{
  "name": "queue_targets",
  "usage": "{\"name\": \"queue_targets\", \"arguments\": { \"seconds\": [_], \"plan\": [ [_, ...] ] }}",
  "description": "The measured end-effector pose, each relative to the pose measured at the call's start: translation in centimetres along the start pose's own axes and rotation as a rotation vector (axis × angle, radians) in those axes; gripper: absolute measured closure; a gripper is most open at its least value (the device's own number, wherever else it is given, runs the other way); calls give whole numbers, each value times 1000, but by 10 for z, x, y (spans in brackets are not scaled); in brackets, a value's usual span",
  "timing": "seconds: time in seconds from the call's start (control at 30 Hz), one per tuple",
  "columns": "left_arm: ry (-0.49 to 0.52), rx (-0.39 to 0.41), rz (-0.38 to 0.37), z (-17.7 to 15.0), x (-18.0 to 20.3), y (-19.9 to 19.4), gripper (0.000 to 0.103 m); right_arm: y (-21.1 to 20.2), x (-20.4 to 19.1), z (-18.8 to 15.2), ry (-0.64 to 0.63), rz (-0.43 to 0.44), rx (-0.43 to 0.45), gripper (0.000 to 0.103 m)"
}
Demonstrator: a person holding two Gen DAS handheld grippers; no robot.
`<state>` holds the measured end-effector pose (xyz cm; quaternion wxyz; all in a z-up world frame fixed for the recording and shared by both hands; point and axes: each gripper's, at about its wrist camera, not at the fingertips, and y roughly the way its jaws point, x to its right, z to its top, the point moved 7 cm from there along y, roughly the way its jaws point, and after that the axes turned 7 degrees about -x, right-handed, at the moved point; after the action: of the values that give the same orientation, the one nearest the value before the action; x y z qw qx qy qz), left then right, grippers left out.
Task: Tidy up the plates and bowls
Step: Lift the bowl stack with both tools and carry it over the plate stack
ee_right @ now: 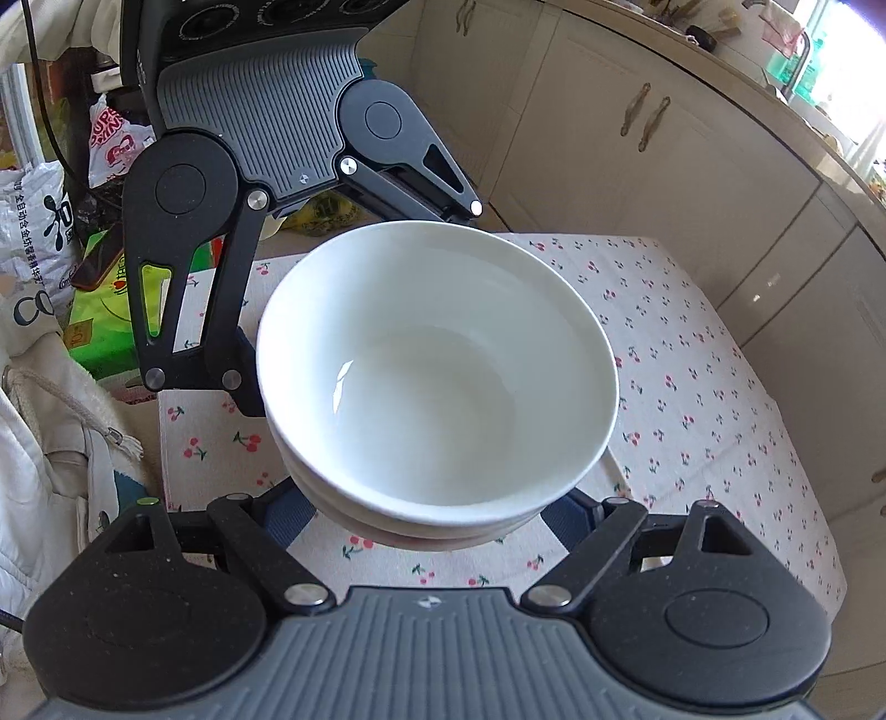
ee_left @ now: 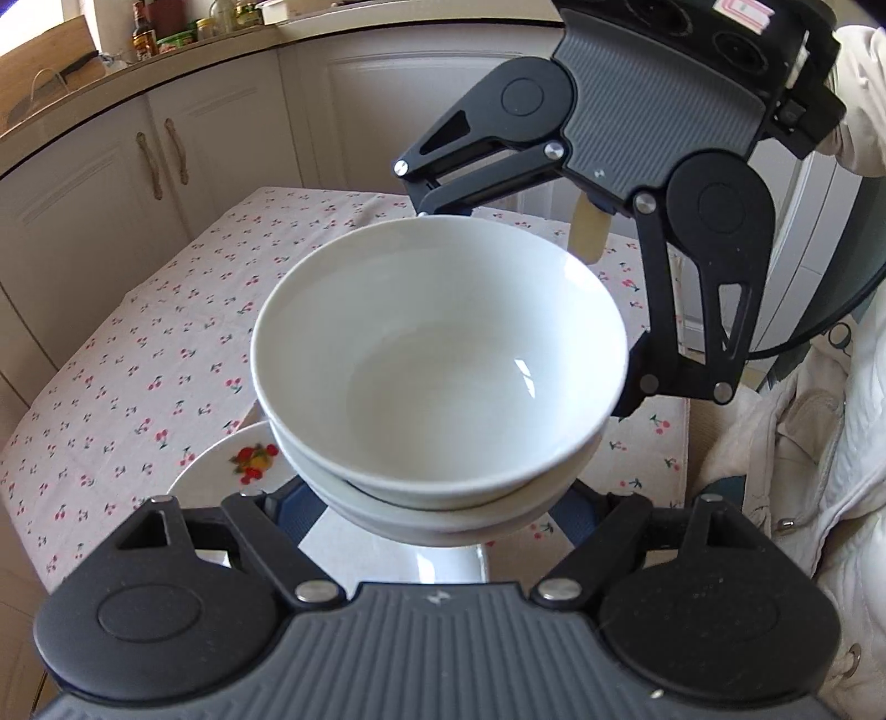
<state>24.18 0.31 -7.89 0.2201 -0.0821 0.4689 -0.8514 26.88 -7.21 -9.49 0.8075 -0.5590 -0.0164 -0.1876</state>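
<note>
Both grippers clamp the stack of white bowls (ee_left: pixel 437 360) – left gripper (ee_left: pixel 437 515), right gripper (ee_right: pixel 437 515) – above the tabletop (ee_left: pixel 138 343).

Left tool (ee_left: pixel 437 498) and right tool (ee_right: pixel 432 509) tilted downward, facing, jaws clamped.

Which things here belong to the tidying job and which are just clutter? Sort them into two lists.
Job: stacked bowls, held between left gripper and right gripper; fruit plate on the tablecloth.

Lying about: bottles on the counter, green box, printed bag, white jacket.
</note>
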Motion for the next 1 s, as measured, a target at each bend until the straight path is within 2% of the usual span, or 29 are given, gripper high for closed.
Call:
{"name": "queue_targets", "arguments": {
  "seconds": [0.27,0.43,1.0],
  "plan": [
    [-68,-7,37,-26,-28,-14,19,28,5,40,-65,34,3,13],
    [-98,-8,45,-37,-40,-15,19,41,8,52,-86,51,-4,13],
    [-139,-17,17,-53,-63,-2,19,72,20,63,-78,82,-33,13]
  ]
}}
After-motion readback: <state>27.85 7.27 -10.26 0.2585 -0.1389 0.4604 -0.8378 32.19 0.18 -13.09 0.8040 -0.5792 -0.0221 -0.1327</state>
